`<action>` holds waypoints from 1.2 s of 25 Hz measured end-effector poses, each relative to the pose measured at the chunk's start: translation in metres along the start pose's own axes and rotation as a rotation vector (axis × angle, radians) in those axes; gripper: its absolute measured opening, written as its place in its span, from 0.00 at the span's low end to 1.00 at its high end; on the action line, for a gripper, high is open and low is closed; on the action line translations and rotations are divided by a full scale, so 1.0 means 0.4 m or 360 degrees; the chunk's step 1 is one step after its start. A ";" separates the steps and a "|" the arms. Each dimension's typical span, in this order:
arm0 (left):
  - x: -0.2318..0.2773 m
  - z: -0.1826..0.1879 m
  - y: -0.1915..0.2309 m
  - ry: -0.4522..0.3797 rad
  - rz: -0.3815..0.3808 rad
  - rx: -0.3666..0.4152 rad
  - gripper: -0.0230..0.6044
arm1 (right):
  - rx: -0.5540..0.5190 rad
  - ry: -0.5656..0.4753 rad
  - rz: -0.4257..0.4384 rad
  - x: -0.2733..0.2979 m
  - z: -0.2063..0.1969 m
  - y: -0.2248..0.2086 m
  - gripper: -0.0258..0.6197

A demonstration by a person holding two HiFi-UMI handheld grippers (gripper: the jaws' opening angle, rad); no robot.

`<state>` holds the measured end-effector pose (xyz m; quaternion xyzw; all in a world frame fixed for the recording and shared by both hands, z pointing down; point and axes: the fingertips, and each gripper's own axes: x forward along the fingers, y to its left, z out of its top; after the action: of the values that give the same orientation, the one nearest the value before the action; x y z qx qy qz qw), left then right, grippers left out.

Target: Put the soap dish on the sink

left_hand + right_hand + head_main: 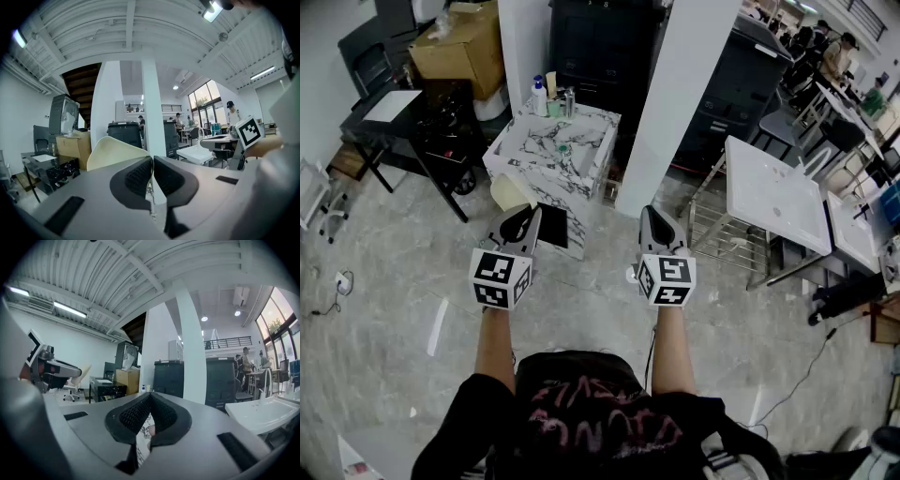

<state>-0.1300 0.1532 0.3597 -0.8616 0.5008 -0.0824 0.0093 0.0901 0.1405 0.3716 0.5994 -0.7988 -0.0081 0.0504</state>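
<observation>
Marbled sink, perhaps stone floor, white pillar

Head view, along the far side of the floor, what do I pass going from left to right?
Black desk → marble sink → white pillar → white basin on a metal frame.

Cream soap dish, seemingly pinched in left hand-held gripper, before marbled sink
</observation>
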 end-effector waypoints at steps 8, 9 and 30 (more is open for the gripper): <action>-0.013 -0.007 -0.004 0.0016 -0.0015 0.0026 0.09 | -0.0019 -0.0003 0.0006 -0.003 0.003 0.016 0.06; -0.014 -0.006 -0.003 0.0016 -0.0016 0.0029 0.09 | -0.0014 -0.0003 0.0008 -0.002 0.002 0.019 0.06; 0.020 -0.066 0.046 0.0078 -0.0088 -0.0009 0.09 | 0.0035 0.0012 -0.0018 0.055 -0.015 0.043 0.06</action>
<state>-0.1461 0.1388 0.3851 -0.8729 0.4770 -0.1021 -0.0077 0.0679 0.1245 0.3805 0.6045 -0.7952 0.0027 0.0469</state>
